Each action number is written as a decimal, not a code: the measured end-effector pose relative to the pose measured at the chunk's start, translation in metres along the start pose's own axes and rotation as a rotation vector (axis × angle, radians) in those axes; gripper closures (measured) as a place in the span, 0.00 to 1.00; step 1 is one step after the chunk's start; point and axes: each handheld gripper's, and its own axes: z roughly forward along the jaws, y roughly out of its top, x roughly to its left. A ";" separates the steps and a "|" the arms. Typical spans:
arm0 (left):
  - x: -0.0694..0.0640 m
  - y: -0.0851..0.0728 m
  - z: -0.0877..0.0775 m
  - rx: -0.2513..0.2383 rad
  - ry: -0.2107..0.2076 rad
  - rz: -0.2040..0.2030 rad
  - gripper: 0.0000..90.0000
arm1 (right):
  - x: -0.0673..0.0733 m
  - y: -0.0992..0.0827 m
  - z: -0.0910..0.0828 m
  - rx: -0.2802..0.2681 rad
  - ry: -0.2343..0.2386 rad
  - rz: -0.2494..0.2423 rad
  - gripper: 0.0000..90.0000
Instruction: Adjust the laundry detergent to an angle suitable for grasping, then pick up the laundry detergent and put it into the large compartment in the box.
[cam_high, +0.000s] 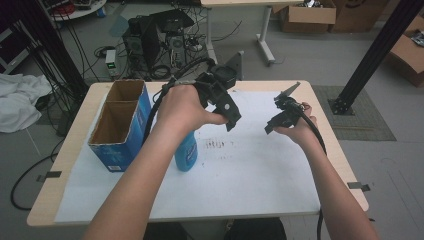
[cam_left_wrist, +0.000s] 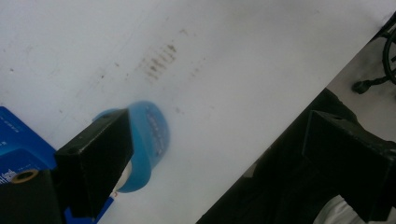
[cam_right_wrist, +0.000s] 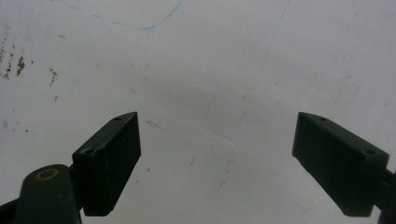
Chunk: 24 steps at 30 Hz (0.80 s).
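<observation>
Left jaws: spread wide with nothing between them; in the left gripper view one black jaw partly covers the blue bottle, which stands below on the sheet, not gripped.
Right jaws: wide apart over bare white sheet, empty.
Left gripper: held above the table's middle, angled down toward the sheet, up and to the right of the bottle in the high view.
Right gripper: raised over the right half of the sheet, well apart from the bottle.
Blue bottle: upright on the white sheet, just beside the blue cardboard box and under the person's left forearm.
Box: open-topped, two compartments, both look empty from above.
Sheet: marked with a patch of small brown specks near the centre.
Progress: judging from the layout, the work is at an early stage; the bottle is untouched, and nothing sits in the box.
Left to do: likely lower the left gripper onto the bottle, close on it, and move it, perhaps into a compartment.
</observation>
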 end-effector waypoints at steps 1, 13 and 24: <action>0.001 0.000 0.001 0.002 -0.002 -0.001 0.10 | 0.000 0.000 0.001 0.003 -0.002 -0.002 0.17; -0.002 0.003 0.003 0.006 -0.001 0.007 0.10 | 0.001 0.000 -0.001 -0.012 0.000 0.004 0.17; 0.007 0.001 0.009 0.017 -0.007 -0.024 0.11 | -0.002 -0.001 -0.004 -0.028 0.011 0.017 0.17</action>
